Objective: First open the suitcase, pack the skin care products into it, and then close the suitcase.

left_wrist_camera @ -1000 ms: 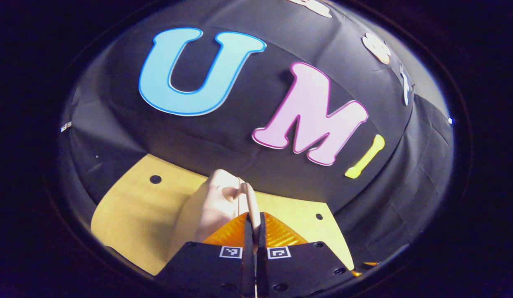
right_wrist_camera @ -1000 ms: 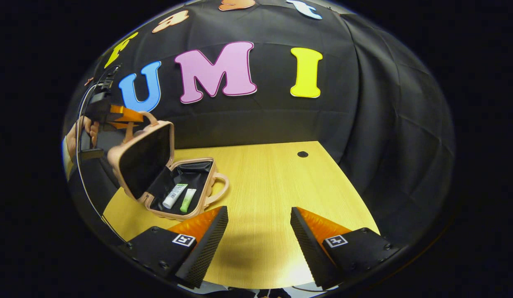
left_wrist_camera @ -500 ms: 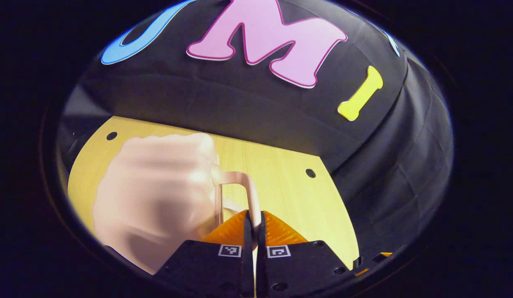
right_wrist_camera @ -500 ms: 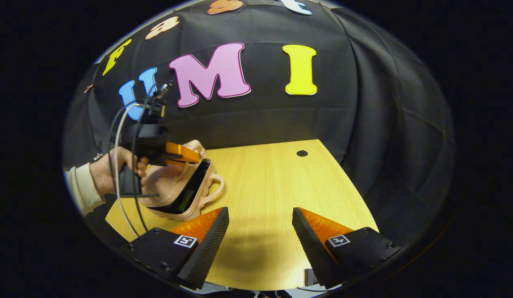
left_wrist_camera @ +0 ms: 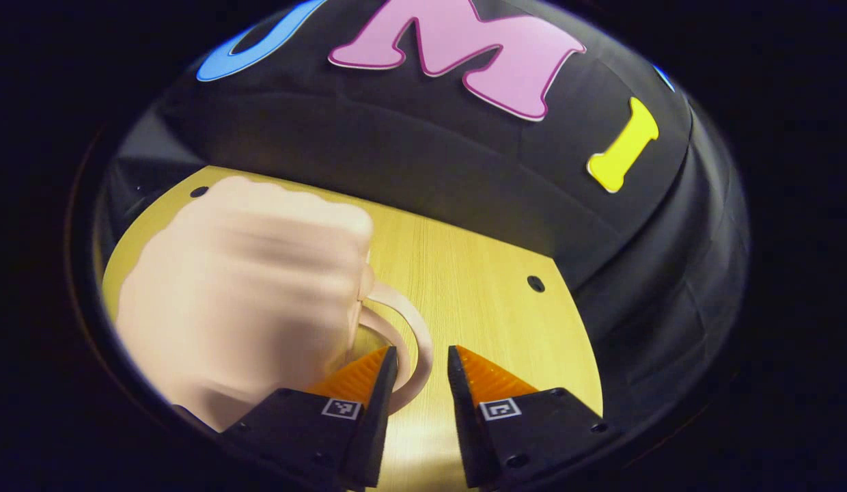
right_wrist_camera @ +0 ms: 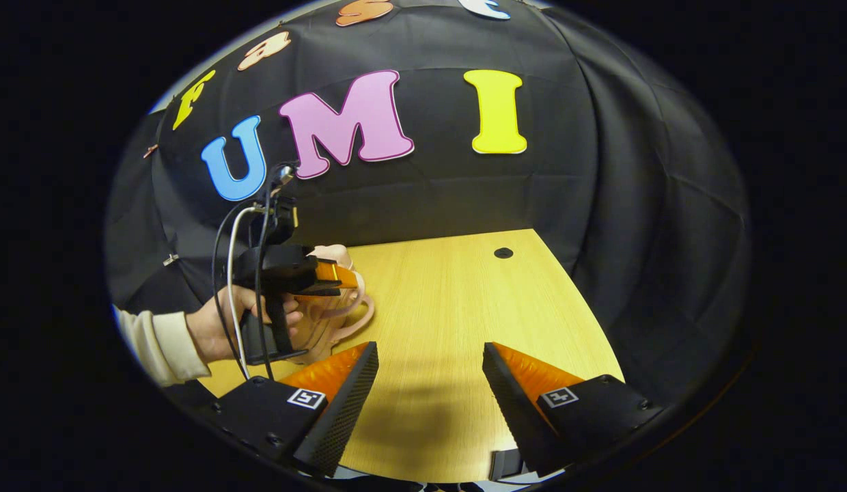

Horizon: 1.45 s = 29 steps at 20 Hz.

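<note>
Up close, the left tool (left_wrist_camera: 421, 365) gapes around the suitcase (left_wrist_camera: 246, 307) handle (left_wrist_camera: 413, 335); the right tool (right_wrist_camera: 429, 369) hangs open.

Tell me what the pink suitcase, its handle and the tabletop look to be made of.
Suitcase: looks like smooth matte plastic or faux leather, an even pale pink with no weave; motion blur leaves it open.
Handle: the same pink, a thin curved loop with a soft sheen, probably moulded plastic or a coated strap.
Tabletop: light wood or wood-look laminate, with fine straight grain lines and a low-gloss surface.
</note>
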### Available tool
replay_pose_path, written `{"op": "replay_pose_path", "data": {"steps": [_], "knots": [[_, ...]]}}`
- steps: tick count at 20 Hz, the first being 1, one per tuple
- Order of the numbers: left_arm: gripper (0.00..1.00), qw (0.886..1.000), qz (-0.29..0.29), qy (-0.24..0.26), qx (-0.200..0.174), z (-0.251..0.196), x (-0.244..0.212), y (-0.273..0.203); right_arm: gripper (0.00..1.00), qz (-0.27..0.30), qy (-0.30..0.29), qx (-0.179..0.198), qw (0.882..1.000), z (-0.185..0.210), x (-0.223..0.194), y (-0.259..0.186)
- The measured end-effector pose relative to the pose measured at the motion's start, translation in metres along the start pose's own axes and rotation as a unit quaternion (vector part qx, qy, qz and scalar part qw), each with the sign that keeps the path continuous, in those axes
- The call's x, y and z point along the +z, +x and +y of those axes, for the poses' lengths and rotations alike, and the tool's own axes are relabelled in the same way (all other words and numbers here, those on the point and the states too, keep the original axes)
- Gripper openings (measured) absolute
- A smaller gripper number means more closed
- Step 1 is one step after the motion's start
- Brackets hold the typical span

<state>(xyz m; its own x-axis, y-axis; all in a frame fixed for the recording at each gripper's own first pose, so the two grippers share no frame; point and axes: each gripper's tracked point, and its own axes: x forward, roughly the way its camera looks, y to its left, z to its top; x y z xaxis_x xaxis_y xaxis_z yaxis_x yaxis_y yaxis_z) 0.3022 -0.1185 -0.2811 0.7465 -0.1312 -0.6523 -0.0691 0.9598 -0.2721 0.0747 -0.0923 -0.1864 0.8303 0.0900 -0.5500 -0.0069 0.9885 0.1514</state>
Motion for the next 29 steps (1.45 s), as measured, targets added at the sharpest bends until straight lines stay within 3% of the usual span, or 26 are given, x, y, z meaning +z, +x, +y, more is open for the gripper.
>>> {"op": "replay_pose_path", "data": {"steps": [1,2,3,5,10,15,20,24,29], "knots": [[0.64,1.000,-0.025,0.010,-0.002,-0.001,0.010,-0.012,0.98,-0.003,-0.001,0.003,1.000,0.004,0.003,-0.001],[0.66,0.998,-0.049,0.025,-0.003,-0.001,0.019,-0.026,0.98,-0.006,-0.003,0.004,1.000,0.007,0.005,0.000],[0.86,0.996,-0.074,0.042,-0.003,-0.001,0.028,-0.043,0.98,-0.009,-0.004,0.004,1.000,0.010,0.007,0.000],[0.96,0.990,-0.118,0.072,0.005,0.005,0.046,-0.082,0.98,-0.012,-0.003,0.004,1.000,0.017,0.011,0.002],[0.96,0.972,-0.202,0.119,0.029,0.013,0.062,-0.191,0.98,-0.039,-0.004,-0.005,0.999,0.036,0.036,-0.002],[0.96,0.956,-0.249,0.147,0.055,0.037,0.063,-0.264,0.98,-0.083,-0.010,-0.006,0.997,0.057,0.062,-0.021],[0.96,0.952,-0.266,0.136,0.066,0.062,0.049,-0.299,0.97,-0.117,-0.020,0.000,0.993,0.083,0.066,-0.040],[0.96,0.956,-0.260,0.119,0.067,0.078,0.038,-0.313,0.97,-0.126,-0.029,0.005,0.992,0.104,0.058,-0.050],[0.96,0.956,-0.251,0.136,0.066,0.084,0.029,-0.316,0.98,-0.129,-0.042,0.012,0.991,0.124,0.048,-0.058]]}}
